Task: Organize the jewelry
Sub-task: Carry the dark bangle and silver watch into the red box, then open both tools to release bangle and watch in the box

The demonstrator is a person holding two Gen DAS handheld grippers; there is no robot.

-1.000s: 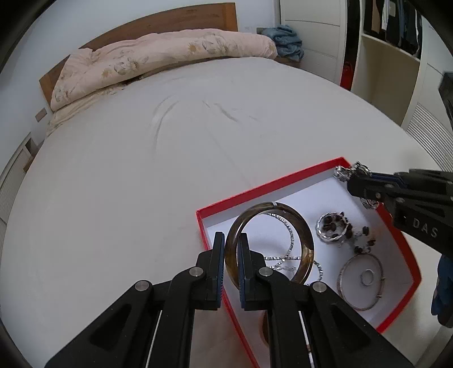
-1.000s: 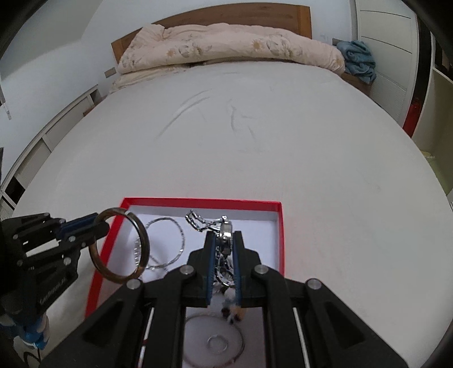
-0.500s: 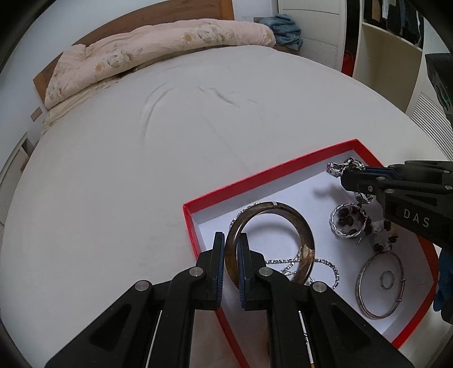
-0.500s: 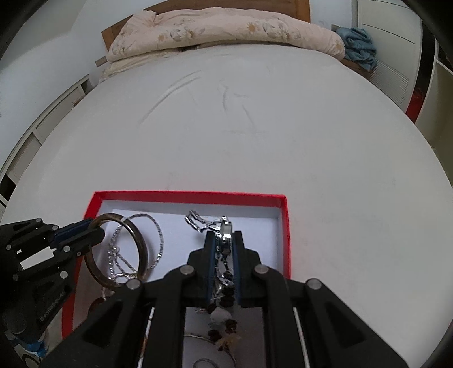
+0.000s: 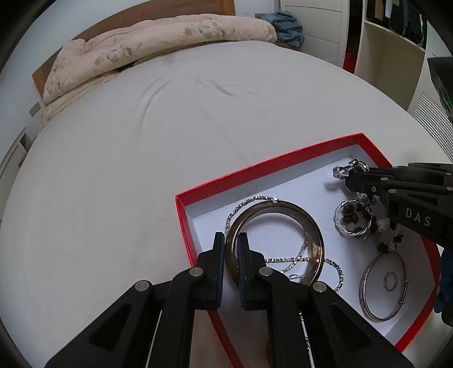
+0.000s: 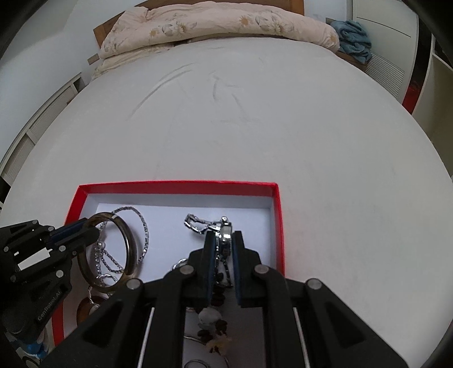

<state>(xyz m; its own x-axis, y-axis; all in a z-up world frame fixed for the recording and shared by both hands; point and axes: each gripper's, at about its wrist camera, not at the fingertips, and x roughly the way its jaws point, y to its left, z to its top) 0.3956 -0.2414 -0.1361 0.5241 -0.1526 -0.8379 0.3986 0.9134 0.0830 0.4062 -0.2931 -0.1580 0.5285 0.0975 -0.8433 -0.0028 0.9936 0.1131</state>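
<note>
A smooth, glossy brown translucent bangle (image 5: 276, 240), resin-like, is clamped by the matt black plastic left gripper (image 5: 231, 249). A shiny silver metal link watch (image 6: 223, 235) is pinched by the matt black plastic right gripper (image 6: 223, 249). Fine bright metal chains (image 5: 294, 260) and a polished plain silver metal bangle (image 5: 382, 286), at 4 o'clock, lie in a matt red-edged white cardboard box (image 5: 254, 172). A smooth white cloth sheet (image 5: 141, 169) is seen beneath, with a matt wooden headboard (image 5: 158, 11) at 12 o'clock.
</note>
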